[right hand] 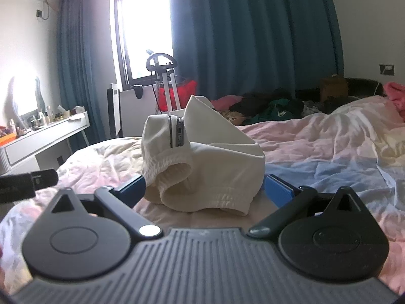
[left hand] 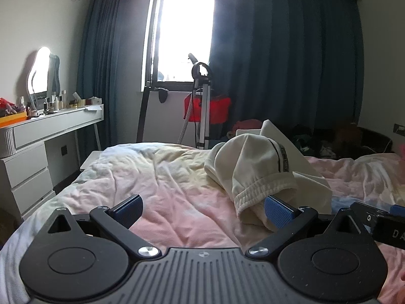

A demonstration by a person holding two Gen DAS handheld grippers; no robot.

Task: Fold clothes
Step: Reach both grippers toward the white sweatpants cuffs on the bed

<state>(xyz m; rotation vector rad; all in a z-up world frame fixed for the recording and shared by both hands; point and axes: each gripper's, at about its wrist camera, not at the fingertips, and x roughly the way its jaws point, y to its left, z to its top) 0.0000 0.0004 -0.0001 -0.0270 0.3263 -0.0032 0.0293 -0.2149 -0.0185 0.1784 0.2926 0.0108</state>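
While both hand-held grippers [left hand: 203, 210] [right hand: 205, 190] gape wide, cream garment [right hand: 202, 162] lies between the right's fingers.

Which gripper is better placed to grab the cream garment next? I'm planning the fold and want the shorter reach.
Right. The right gripper faces the cream garment head-on, its elastic hem lying between the open jaws. The left gripper is open too, but the garment sits off by its right-hand side.
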